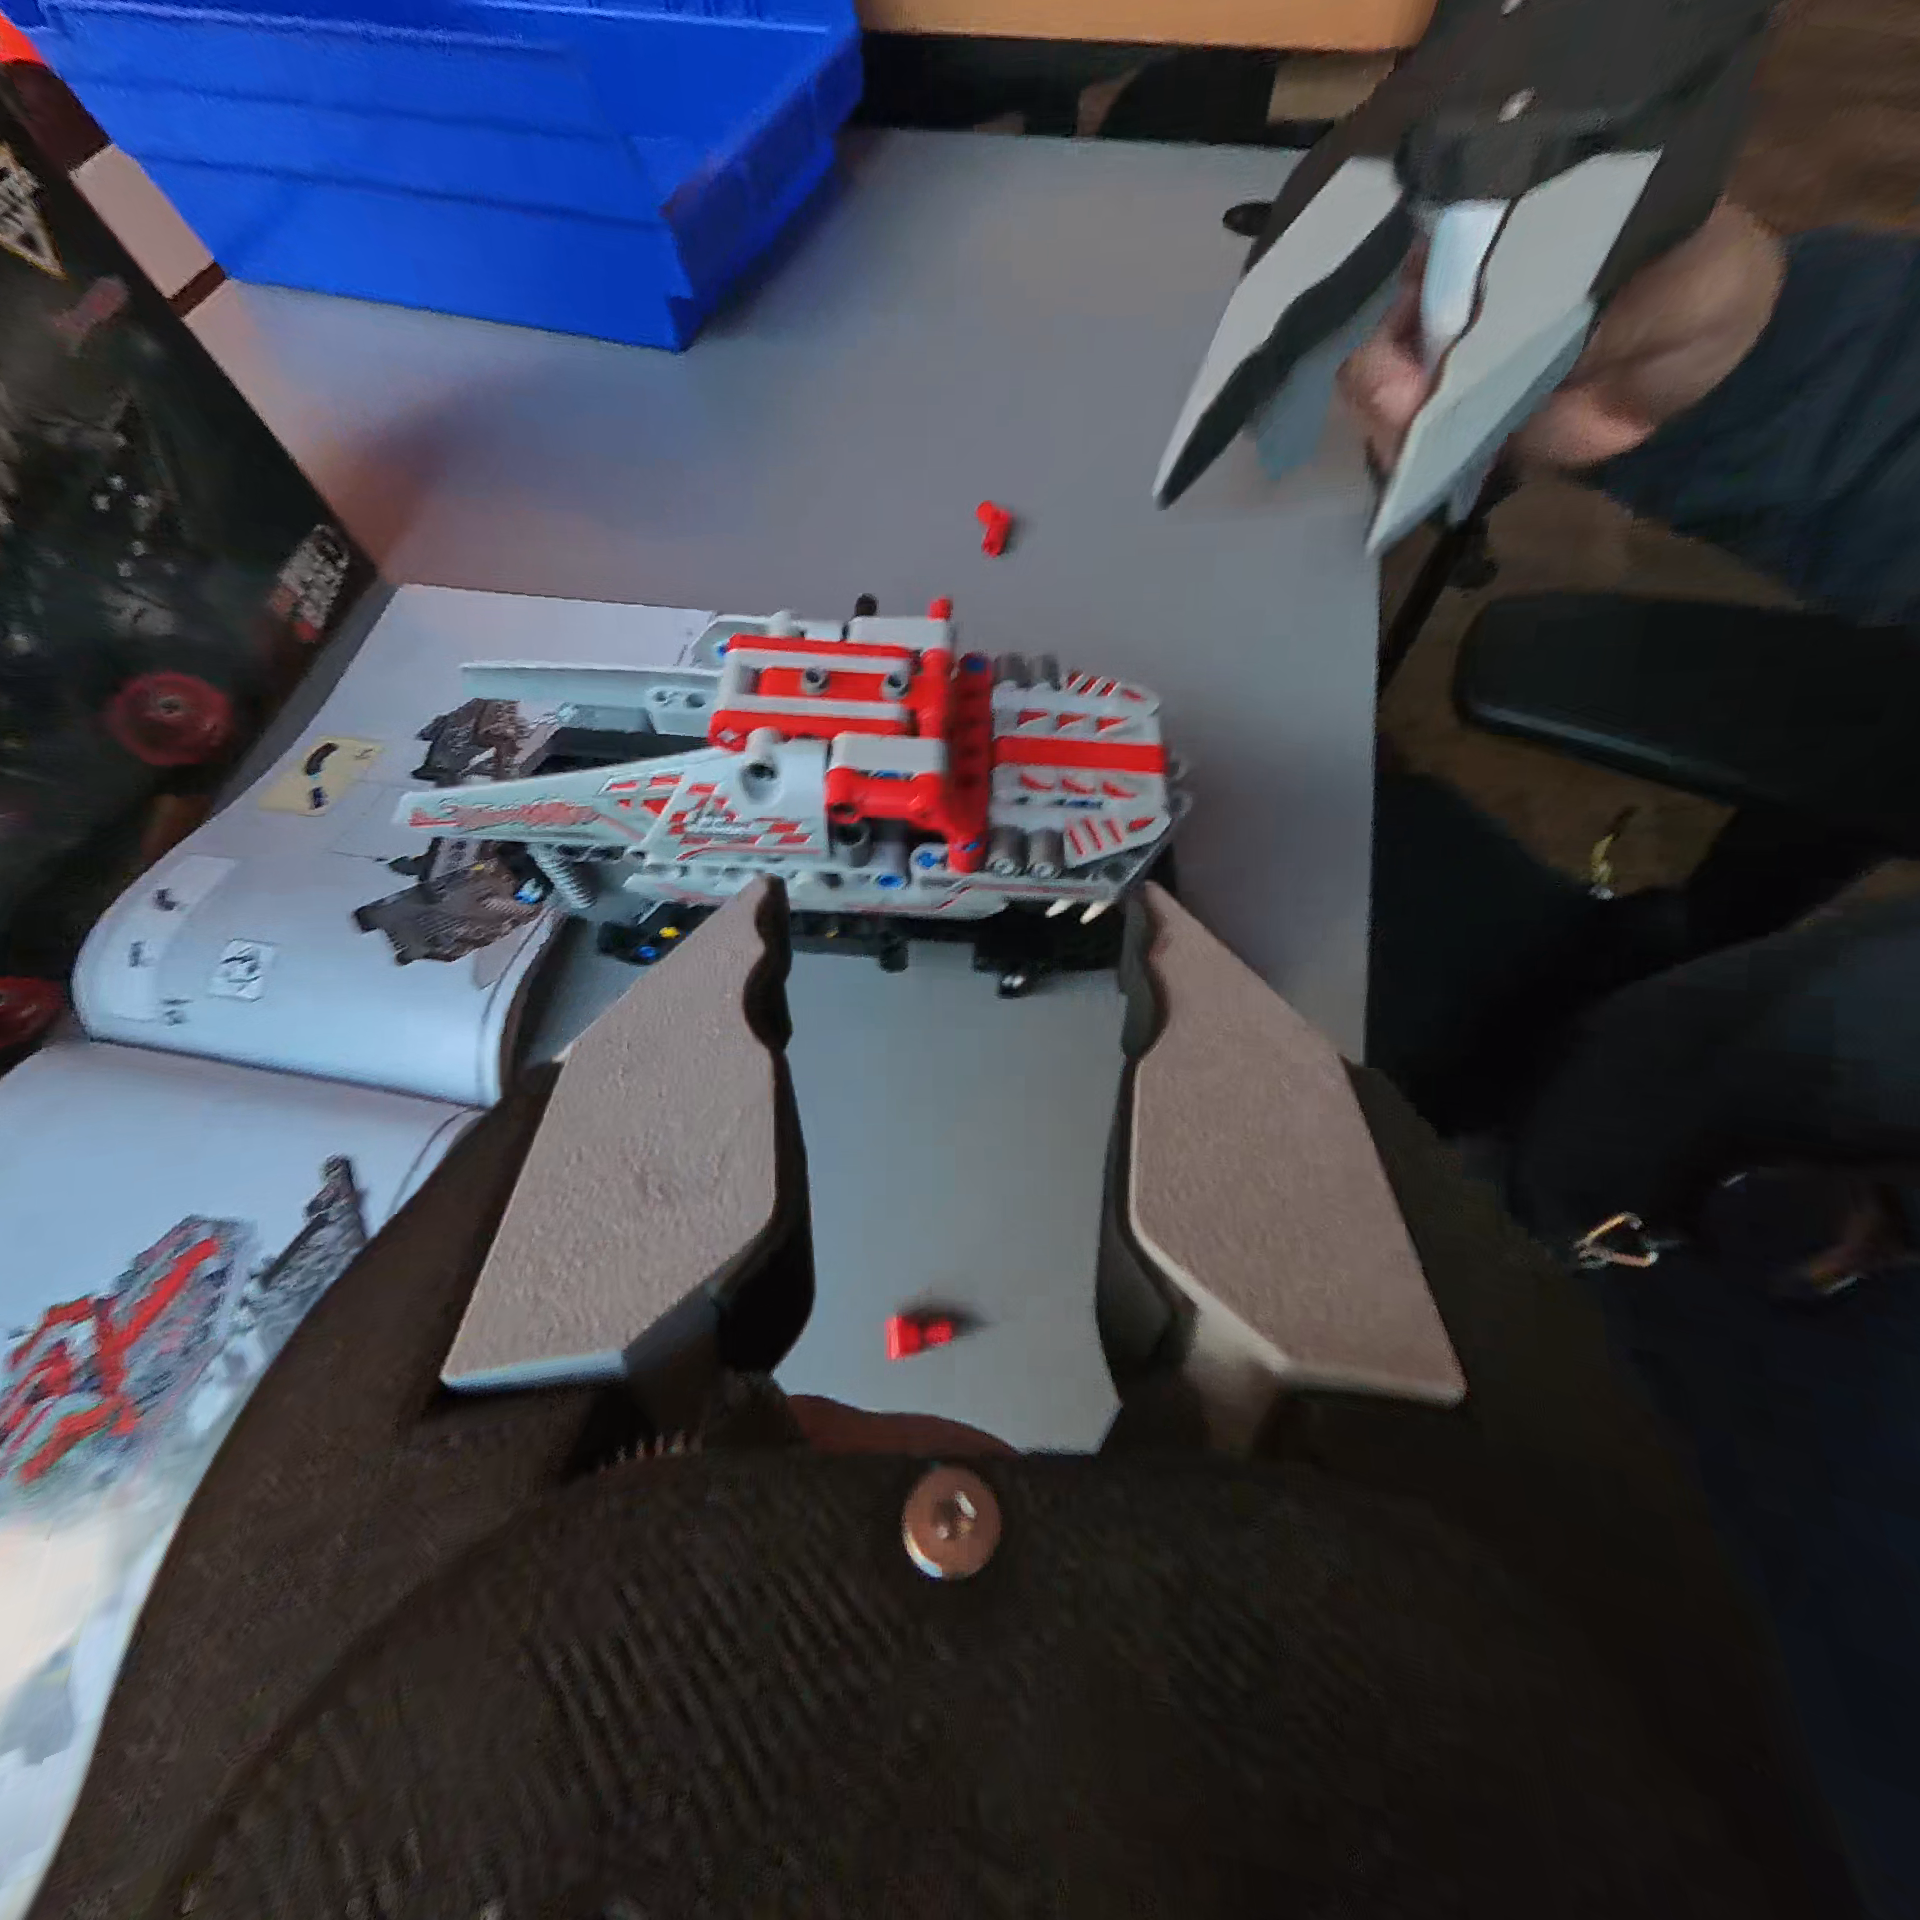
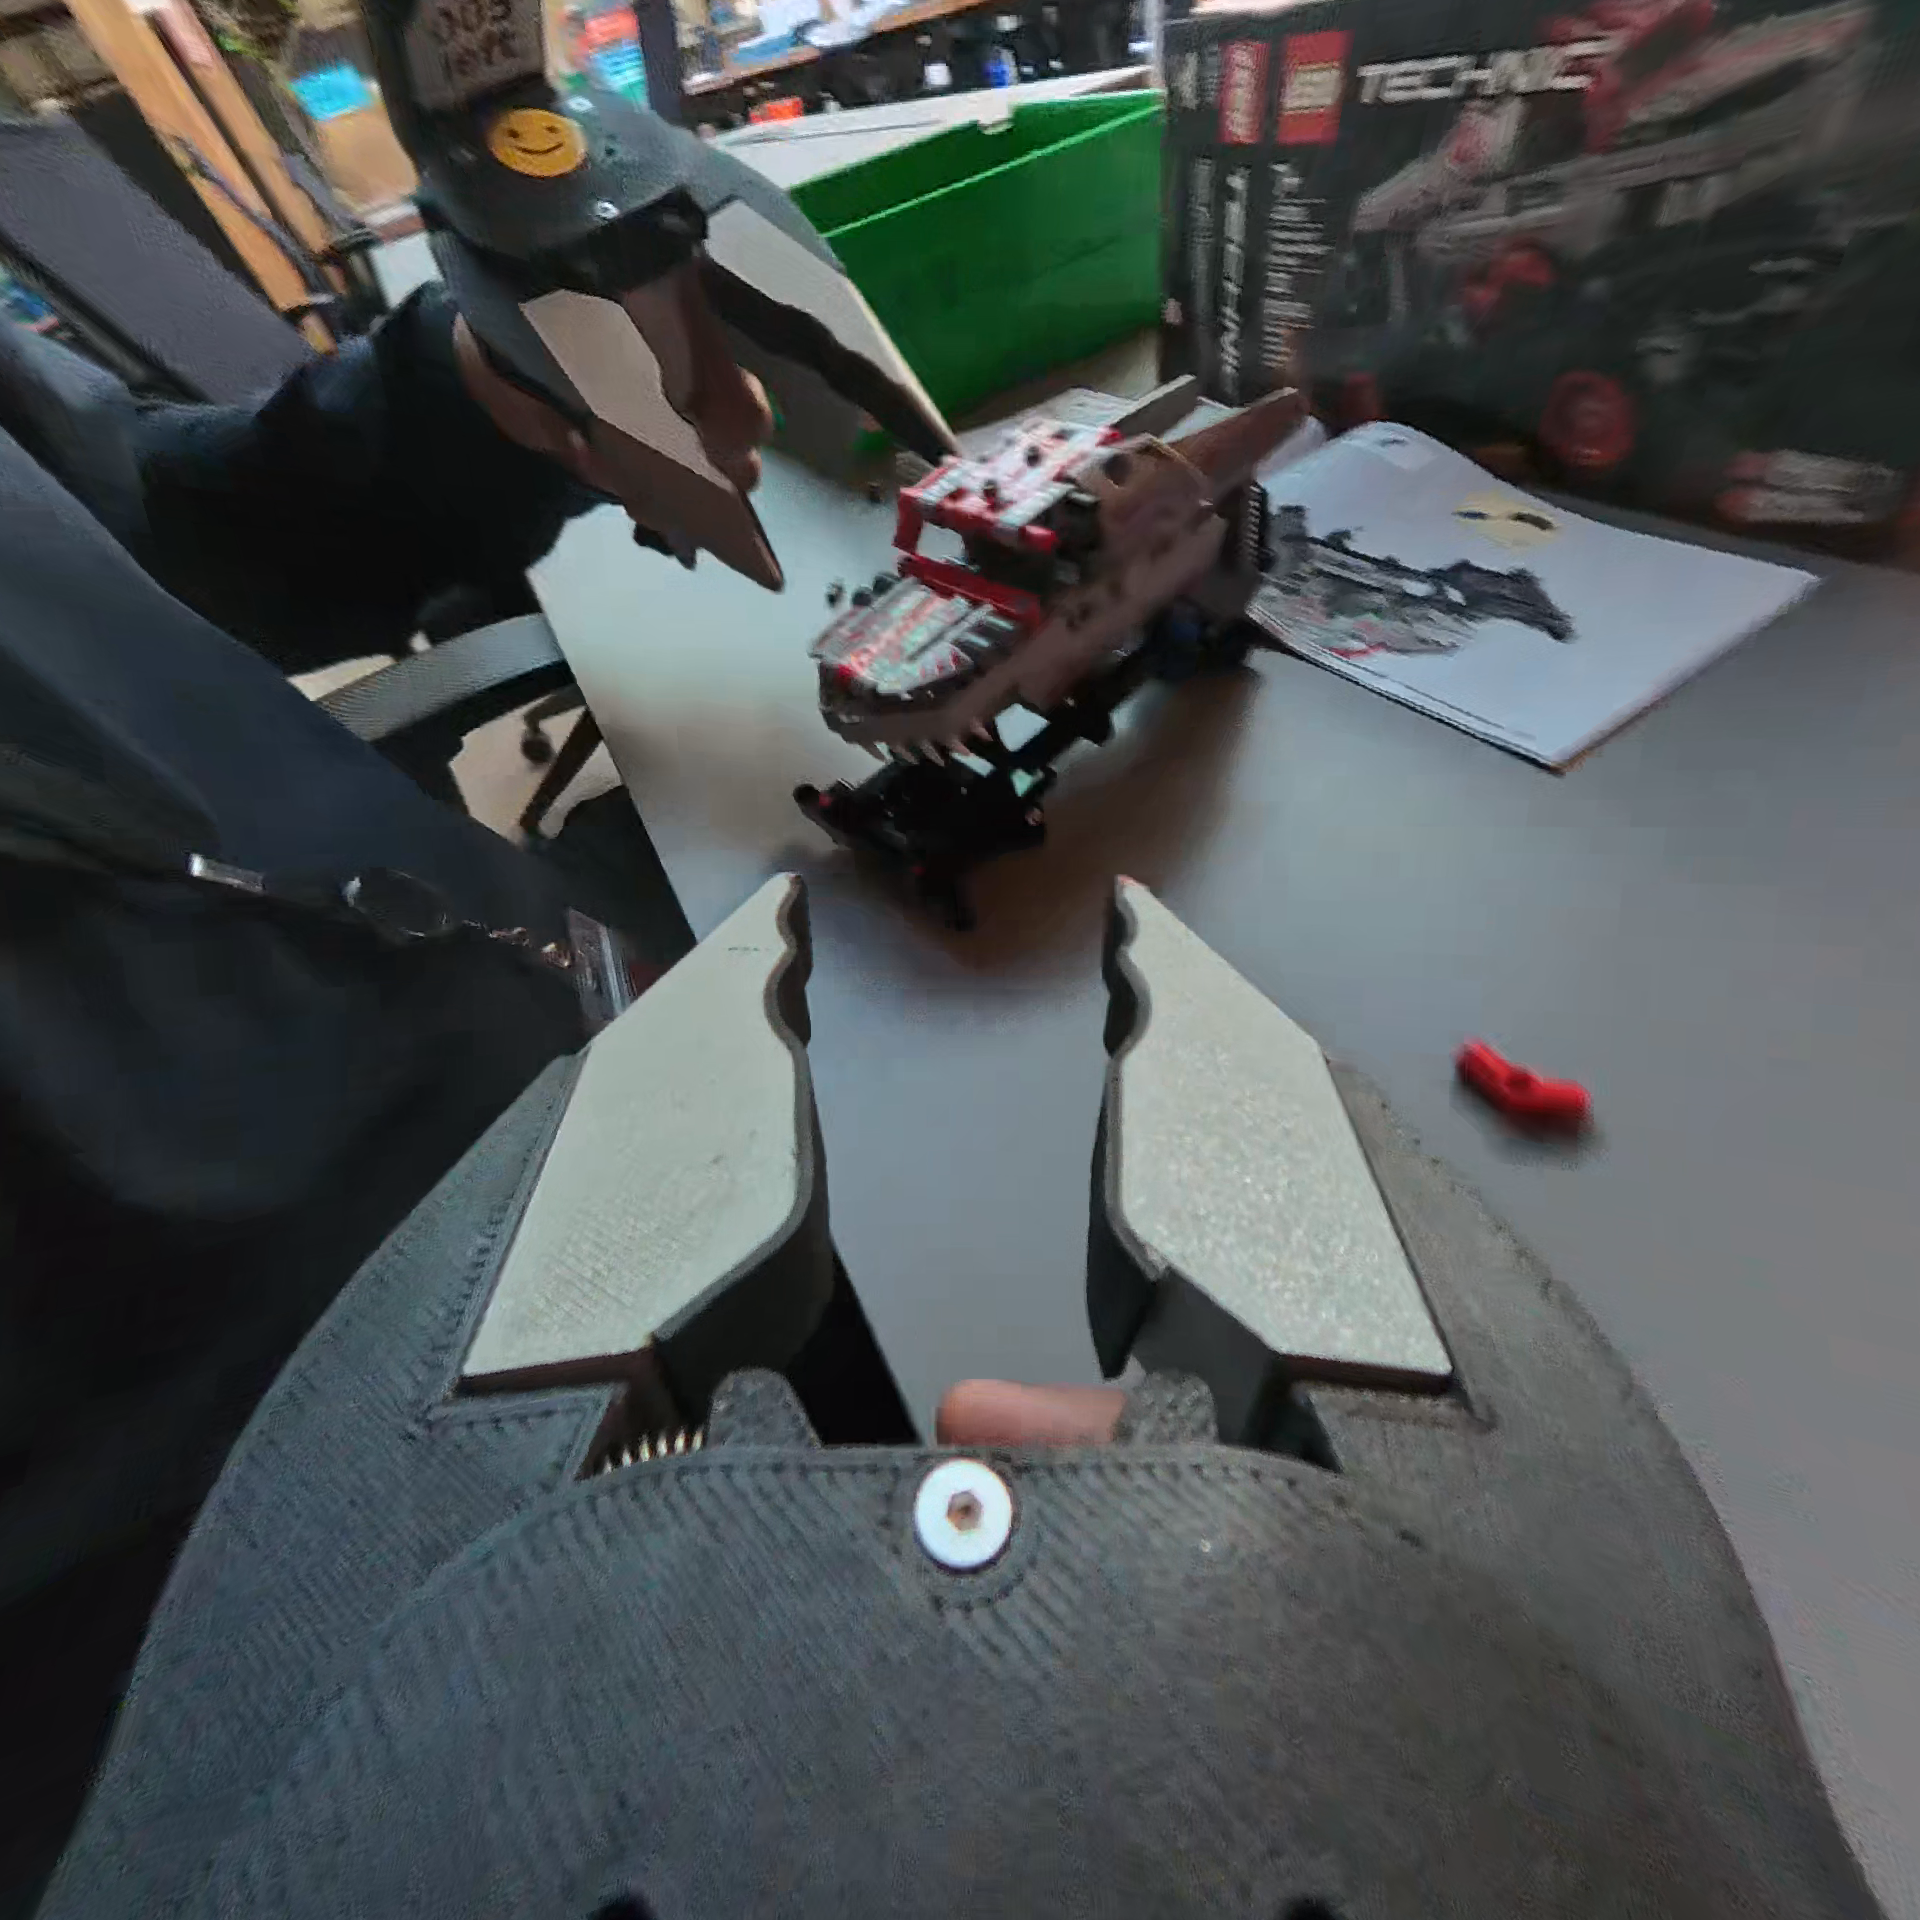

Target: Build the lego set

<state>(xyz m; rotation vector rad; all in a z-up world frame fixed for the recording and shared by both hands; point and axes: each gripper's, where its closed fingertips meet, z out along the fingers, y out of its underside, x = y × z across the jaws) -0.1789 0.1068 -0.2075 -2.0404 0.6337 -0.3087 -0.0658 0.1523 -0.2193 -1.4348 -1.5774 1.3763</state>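
My left tool [image 1: 951,914] hangs above the worktop [image 1: 935,416] with its two grey fingers spread wide and nothing between them; their tips sit just short of the near side of the lego model [image 1: 821,758]. The model is a grey and red vehicle body with striped panels, standing on a black chassis, its tail end resting over the open instruction booklet [image 1: 260,935]. One small red piece [image 1: 920,1333] lies on the worktop in the gap between my left fingers, below them and untouched. A second small red piece [image 1: 994,525] lies beyond the model, apart from it.

My right tool [image 2: 954,904] is also wide open and empty, held over the worktop and pointed at the toothed front end of the model, with a clear stretch of surface between. In the right wrist view the red piece lies off to the right of that tool, well clear of its fingers. In the left wrist view the right tool shows up at the far right, blurred, past the worktop edge.

The black set box [image 2: 1558,260] stands behind the booklet. Stacked blue bins [image 1: 468,156] sit at the far side of the worktop, and a green bin [image 2: 997,239] shows behind the model, though I cannot tell what it stands on.
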